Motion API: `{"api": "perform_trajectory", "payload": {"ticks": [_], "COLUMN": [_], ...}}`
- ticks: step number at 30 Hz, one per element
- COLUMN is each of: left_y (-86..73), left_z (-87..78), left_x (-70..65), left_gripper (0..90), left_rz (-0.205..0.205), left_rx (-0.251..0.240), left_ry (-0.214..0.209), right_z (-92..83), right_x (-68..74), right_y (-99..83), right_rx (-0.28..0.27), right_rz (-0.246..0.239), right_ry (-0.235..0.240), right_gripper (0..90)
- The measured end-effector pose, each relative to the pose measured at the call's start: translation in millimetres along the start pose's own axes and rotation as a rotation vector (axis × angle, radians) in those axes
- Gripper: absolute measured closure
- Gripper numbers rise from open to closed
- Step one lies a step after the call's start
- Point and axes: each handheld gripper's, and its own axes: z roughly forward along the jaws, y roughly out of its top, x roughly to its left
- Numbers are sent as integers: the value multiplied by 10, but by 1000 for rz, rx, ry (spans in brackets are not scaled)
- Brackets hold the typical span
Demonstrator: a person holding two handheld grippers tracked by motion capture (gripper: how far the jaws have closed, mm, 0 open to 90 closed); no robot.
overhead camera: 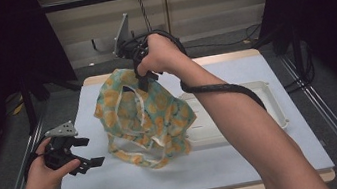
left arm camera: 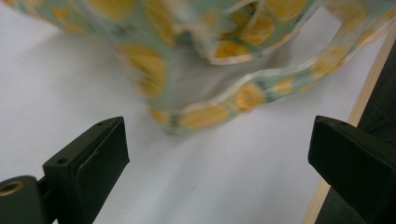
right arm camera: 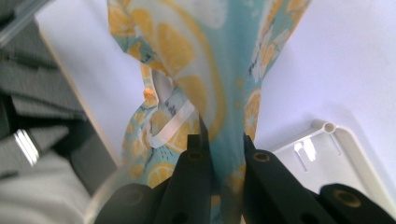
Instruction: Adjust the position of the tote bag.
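— So, starting at your left: what is that claw doing?

— My left gripper (overhead camera: 85,152) hangs low over the near left part of the white table (overhead camera: 134,180), jaws spread wide with nothing between them. In the left gripper view they frame bare tabletop, and a loop of the cloth's trim lies just beyond them, not touching.

— And the cloth itself?

— The lemon-print garment (overhead camera: 145,118) sits in the middle of the table, bunched and drawn up into a peak at its far side, with its lower folds and straps resting on the surface.

— What holds it up?

— My right gripper (overhead camera: 143,82) does. It points down from above, jaws pinched tight on a fold at the top; the right gripper view shows the fabric (right arm camera: 224,93) squeezed between them.

— Anything further right?

— A white tray (overhead camera: 264,105) lies flat there, its left edge partly covered by the garment.
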Motion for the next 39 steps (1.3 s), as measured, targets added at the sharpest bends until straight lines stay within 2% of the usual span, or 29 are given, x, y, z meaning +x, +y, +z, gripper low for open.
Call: {"api": "perform_trajectory", "payload": {"ticks": [1,3,4,5,6,7,8,11,12,13,14,15,17,18,19,22,25,26,27,28,29,30,31,32,35,36,38,39], "left_y": [3,6,4,0,2,5,5,10,16,16,16,16,16,20,18,23,28,29,30,31,31,30,29,26,19,17,13,9], "left_z": [1,6,13,22,24,28,28,31,23,25,25,25,24,21,25,33,42,46,46,44,44,41,40,39,38,37,38,41], "left_x": [1,5,5,4,3,2,2,-6,-8,-9,-10,-13,-20,-20,-21,-26,-27,-31,-35,-35,-35,-34,-31,-30,-26,-23,-17,-17], "left_gripper": [48,49,49,49,49,49,49,49,49,49,49,49,49,49,49,49,50,50,50,50,49,49,50,50,50,50,50,50], "left_rz": [2,9,6,5,6,9,9,8,13,12,13,11,11,15,14,14,21,19,15,18,18,17,20,19,13,14,16,12], "left_rx": [-2,0,-3,-8,-3,-3,-3,-4,3,-2,-1,0,1,4,-3,4,12,10,10,9,9,8,7,5,5,8,8,7], "left_ry": [0,2,-2,-2,-1,0,0,0,2,-1,1,1,2,1,-2,0,1,0,0,0,0,1,2,1,4,5,3,2], "right_z": [0,41,70,167,167,208,208,218,218,241,241,254,257,260,269,279,265,248,248,243,246,246,242,237,224,201,186,154], "right_x": [0,12,10,2,2,20,20,96,96,99,99,79,71,63,61,67,57,54,54,53,54,54,59,69,77,79,88,107], "right_y": [7,23,22,18,18,23,23,39,39,27,27,0,-12,-31,-38,-48,-63,-75,-75,-86,-93,-93,-95,-91,-71,-31,-16,31], "right_rx": [14,31,42,50,50,24,24,11,11,7,7,-16,-21,-27,-25,-18,-46,-49,-49,-52,-58,-58,-57,-59,-51,-54,-55,-49], "right_rz": [-18,-83,-100,-113,-113,-113,-113,-70,-70,-28,-28,50,57,118,129,134,148,137,137,80,59,59,33,0,-25,-64,-68,-130], "right_ry": [-3,-10,0,-12,-12,22,22,-42,-42,-42,-42,-24,-31,-34,-22,-29,-34,-37,-37,-43,-44,-44,-49,-30,-7,-3,0,23], "right_gripper": [900,900,900,900,900,900,900,877,877,790,790,778,762,739,748,770,824,873,873,900,900,900,900,900,900,900,900,900]}}
